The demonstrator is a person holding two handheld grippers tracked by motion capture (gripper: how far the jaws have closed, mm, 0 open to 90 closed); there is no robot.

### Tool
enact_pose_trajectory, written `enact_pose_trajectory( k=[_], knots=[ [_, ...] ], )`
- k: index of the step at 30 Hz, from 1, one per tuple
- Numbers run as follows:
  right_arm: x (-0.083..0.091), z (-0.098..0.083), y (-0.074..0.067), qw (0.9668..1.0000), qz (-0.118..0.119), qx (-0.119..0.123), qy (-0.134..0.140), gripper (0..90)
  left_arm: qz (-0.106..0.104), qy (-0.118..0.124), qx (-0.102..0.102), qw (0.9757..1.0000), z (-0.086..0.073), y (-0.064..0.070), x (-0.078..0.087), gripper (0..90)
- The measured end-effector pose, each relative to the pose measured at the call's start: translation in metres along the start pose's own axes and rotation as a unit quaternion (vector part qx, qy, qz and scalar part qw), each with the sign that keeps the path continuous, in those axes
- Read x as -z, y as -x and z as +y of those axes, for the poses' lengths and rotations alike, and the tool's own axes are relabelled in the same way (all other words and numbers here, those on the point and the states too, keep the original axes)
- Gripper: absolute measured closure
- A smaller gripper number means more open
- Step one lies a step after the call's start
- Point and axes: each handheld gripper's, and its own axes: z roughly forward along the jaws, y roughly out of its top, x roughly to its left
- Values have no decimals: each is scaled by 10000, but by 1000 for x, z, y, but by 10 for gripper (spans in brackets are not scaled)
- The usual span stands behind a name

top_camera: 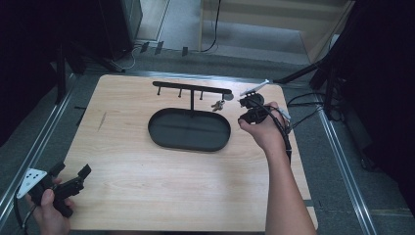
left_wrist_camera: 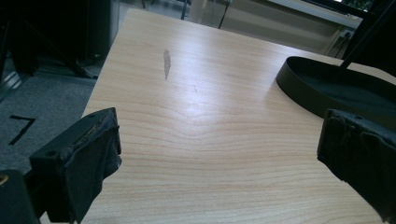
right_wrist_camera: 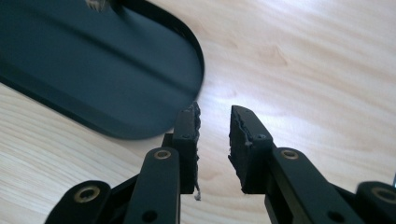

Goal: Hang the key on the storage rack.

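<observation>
A black oval tray [top_camera: 161,139] lies on the middle of the wooden table [top_camera: 147,196]. From it rises a thin post with a hook bar [top_camera: 191,88], and a bunch of keys [top_camera: 218,105] hangs at the bar's right end. My right gripper [top_camera: 248,104] hovers just right of the keys, gripped in a hand. Its jaws [right_wrist_camera: 215,116] stand narrowly apart over bare wood beside the tray's end [right_wrist_camera: 93,70], with nothing between them. My left gripper [top_camera: 72,171] rests at the near left corner, wide open [left_wrist_camera: 219,135] and holding nothing, pointing towards the tray [left_wrist_camera: 299,88].
A grey smudge [left_wrist_camera: 166,63] marks the wood left of the tray. Metal rails [top_camera: 342,161] run along both sides of the table. Dark stands and cables [top_camera: 313,98] crowd the floor at the far right, and bare wood lies between the tray and the near edge.
</observation>
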Motion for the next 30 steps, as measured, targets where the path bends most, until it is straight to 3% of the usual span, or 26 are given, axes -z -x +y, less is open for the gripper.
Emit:
enact_pose_trajectory(
  k=[11, 16, 22, 26, 30],
  knots=[
    [-17, -38, 22, 9995, 122, -267, -84, 677, -4, 2, -6, 10000, 0, 0, 0, 0],
    [-32, -61, 29, 9996, 85, -261, -93, 504, -6, -2, -13, 10000, 0, 0, 0, 0],
    [-49, -93, 38, 9993, 112, -349, 123, 334, 1, -5, -16, 10000, 0, 0, 0, 0],
    [-57, -115, 40, 9983, 114, -517, 263, 211, 11, -6, -19, 10000, 0, 1, 0, 0],
    [-60, -136, 43, 9951, 31, -787, 595, 102, 19, -5, -35, 10000, 0, 1, 0, 0]
  ],
)
